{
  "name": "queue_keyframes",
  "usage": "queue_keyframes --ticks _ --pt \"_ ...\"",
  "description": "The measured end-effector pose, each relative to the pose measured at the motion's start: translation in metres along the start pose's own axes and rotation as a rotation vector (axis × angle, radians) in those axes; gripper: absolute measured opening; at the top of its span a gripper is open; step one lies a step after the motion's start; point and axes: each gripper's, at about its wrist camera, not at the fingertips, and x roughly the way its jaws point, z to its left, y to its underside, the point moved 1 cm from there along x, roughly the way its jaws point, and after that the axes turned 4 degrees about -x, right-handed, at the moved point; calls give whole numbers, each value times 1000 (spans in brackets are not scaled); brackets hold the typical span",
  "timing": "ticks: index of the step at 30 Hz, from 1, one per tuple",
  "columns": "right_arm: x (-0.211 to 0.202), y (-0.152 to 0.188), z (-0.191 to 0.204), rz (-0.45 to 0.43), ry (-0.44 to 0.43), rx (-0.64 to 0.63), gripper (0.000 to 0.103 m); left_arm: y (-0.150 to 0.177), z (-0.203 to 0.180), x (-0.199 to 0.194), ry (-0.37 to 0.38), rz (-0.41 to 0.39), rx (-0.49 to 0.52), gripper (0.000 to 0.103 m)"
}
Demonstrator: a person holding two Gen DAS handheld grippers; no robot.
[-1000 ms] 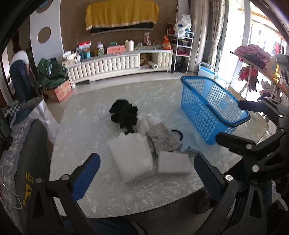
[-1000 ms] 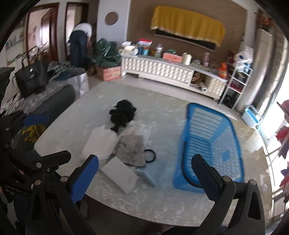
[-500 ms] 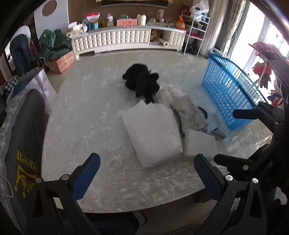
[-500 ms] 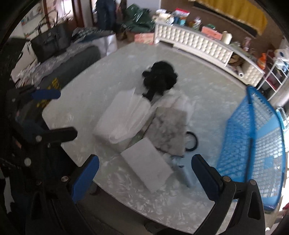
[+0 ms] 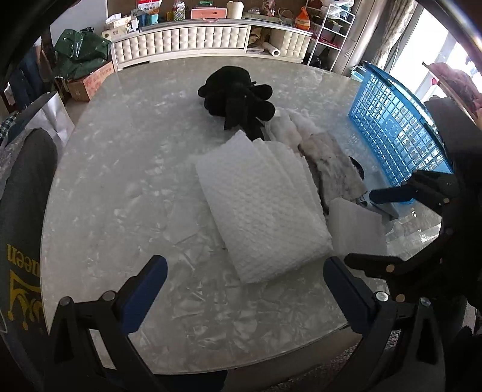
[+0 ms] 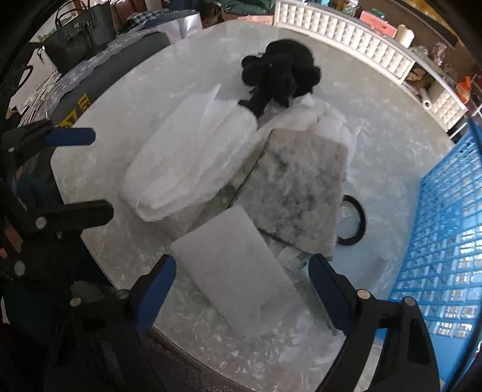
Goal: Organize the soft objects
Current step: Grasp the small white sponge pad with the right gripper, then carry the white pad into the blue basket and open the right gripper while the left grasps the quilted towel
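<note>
Both the left gripper (image 5: 244, 289) and right gripper (image 6: 242, 286) gape wide, holding nothing. Mid-tabletop (image 5: 120, 187) lie one black plush toy (image 5: 238, 96), one quilted white pad (image 5: 262, 208), one mottled grey fleece (image 6: 295, 193), one flat white foam slab (image 6: 238, 271). One blue lattice basket (image 5: 397, 132) stands at the right edge

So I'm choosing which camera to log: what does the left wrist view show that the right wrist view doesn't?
Only the left wrist view shows the green bag on the floor, the white wire shelf and the pink clothes.

Only the right wrist view shows the black handbag and nearly the whole black ring beside the grey fluffy pad.

Both show the black plush toy, the folded white wrap, the flat white foam sheet, the blue basket, and both open claws: left claw, right claw.
</note>
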Motion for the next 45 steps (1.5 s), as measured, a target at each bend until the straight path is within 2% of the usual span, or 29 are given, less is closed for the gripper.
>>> queue_keyframes --ticks 2,4,8,16,20,24,28,32,36,38,45 --pt "4 3 3 14 -19 -17 84 1 2 3 2 6 -8 103" --pt "6 4 4 24 -21 -34 76 1 4 7 1 11 -11 103" --pt "16 6 6 50 -33 -38 67 2 7 8 -13 7 -13 103" --pt "9 9 2 10 -56 -9 50 0 12 4 -10 -11 -23 103" --pt "-12 15 -4 -23 -55 8 49 -9 22 -9 19 -40 -53 103" --pt "-31 18 -16 -51 -38 32 49 -21 27 -9 8 -41 -36 103" --pt "-44 20 -22 -65 -24 56 49 -33 37 9 -2 13 -50 103" --pt "-61 21 -26 -88 -13 70 49 -40 43 29 36 67 -77 103" --pt "-72 7 -32 -121 2 76 49 -41 38 45 45 111 -74 103" --pt "-81 6 -29 -140 12 75 49 -40 36 49 64 124 -82 103" --pt "-124 -9 -39 -211 63 91 49 -43 34 60 51 135 -119 103"
